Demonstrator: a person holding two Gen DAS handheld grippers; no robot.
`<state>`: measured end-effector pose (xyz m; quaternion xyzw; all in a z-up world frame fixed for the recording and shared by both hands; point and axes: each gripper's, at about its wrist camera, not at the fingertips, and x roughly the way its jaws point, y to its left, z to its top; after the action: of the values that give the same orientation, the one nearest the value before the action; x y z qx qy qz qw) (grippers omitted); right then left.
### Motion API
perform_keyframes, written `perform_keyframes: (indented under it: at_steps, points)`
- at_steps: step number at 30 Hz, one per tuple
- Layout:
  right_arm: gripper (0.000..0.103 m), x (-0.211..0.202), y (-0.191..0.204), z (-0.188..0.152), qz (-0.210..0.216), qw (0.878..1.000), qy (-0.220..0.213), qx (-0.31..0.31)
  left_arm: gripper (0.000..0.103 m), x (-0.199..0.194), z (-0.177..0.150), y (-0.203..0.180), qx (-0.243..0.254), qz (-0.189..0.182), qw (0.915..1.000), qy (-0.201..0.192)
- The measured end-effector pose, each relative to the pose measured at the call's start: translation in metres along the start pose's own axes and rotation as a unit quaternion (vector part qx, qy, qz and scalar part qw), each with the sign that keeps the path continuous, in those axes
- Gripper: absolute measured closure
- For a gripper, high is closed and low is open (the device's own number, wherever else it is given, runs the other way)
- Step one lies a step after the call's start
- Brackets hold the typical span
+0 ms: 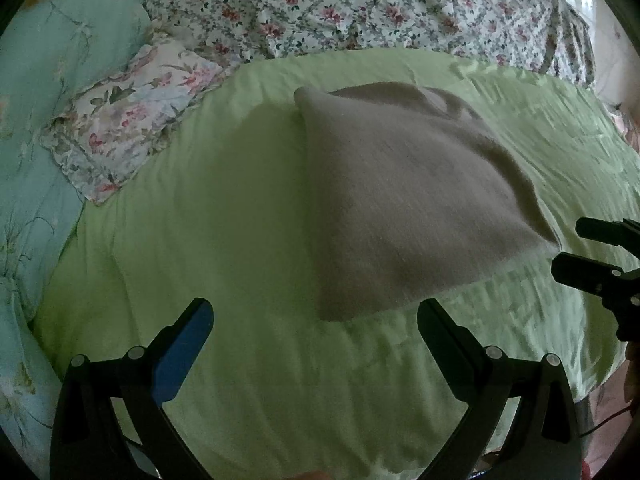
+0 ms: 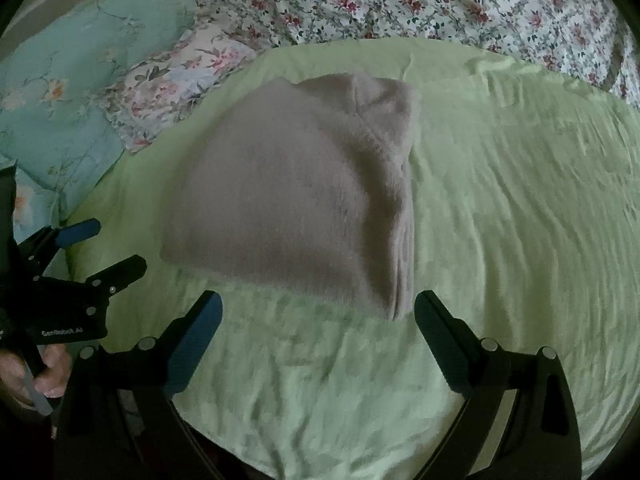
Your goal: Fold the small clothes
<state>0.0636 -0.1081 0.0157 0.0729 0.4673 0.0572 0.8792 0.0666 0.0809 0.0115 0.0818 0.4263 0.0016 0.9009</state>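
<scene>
At the centre of both views a grey garment (image 1: 404,196) lies flat on the green bed cover (image 1: 224,216), already doubled over, with its layered edge showing down the right side in the right wrist view. Its long axis runs from the near edge toward the floral quilt (image 1: 360,4) at the top of the frame.

Both tools are spread wide and hold nothing. The left tool (image 1: 316,316) hangs just short of the garment's near left corner, which sits between its fingertips and slightly ahead. The right tool (image 2: 318,308) hangs just short of the near right corner, where the stacked edges end. Each shows in the other's view: the right tool at the right edge of the left wrist view, the left tool at lower left of the right wrist view, with a hand (image 2: 44,368) on its grip.

Neither tool touches the cloth. Both are about equally near, one per corner, so the next fold would likely carry the near edge away toward the far end. Pillows (image 1: 60,52) fill the upper left.
</scene>
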Motion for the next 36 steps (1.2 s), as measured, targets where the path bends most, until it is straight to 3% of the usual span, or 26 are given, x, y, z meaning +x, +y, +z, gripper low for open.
perform_keyframes:
  at_steps: [17,36]
  points:
    - [0.006,0.016,-0.005,0.023,0.002,1.0,0.003,0.008,0.001,0.012,0.017,-0.004,-0.006,-0.007,1.0,-0.001]
    - [0.006,0.02,-0.006,0.02,0.004,1.0,0.012,0.013,0.001,0.008,0.016,-0.009,0.001,-0.011,0.9999,-0.007]
